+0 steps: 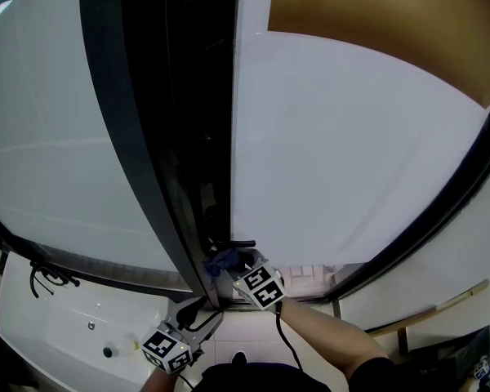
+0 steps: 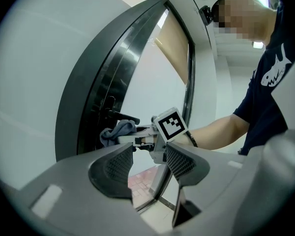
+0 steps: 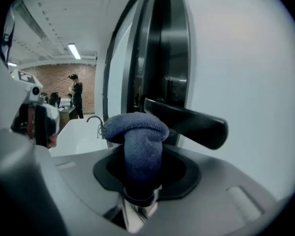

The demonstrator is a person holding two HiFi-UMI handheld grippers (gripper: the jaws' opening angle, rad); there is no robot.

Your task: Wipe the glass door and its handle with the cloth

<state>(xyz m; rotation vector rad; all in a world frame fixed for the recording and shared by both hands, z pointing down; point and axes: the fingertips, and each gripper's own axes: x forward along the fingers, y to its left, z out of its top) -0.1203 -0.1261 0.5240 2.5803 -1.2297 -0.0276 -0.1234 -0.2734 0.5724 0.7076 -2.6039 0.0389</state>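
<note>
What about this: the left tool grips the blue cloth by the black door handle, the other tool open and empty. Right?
No. The right tool grips the cloth by the door handle, as the right gripper view shows; the left tool is open and empty.

Left gripper, lower centre: fingers apart, nothing between. Centre frame beyond: right gripper holds blue cloth just under black handle of glass door. Forearm at right.

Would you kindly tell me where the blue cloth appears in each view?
Head view: cloth low centre.
Left gripper view: cloth left of centre.
Right gripper view: cloth centre, between the jaws.
Shared landmark: black door handle beside it.
</note>
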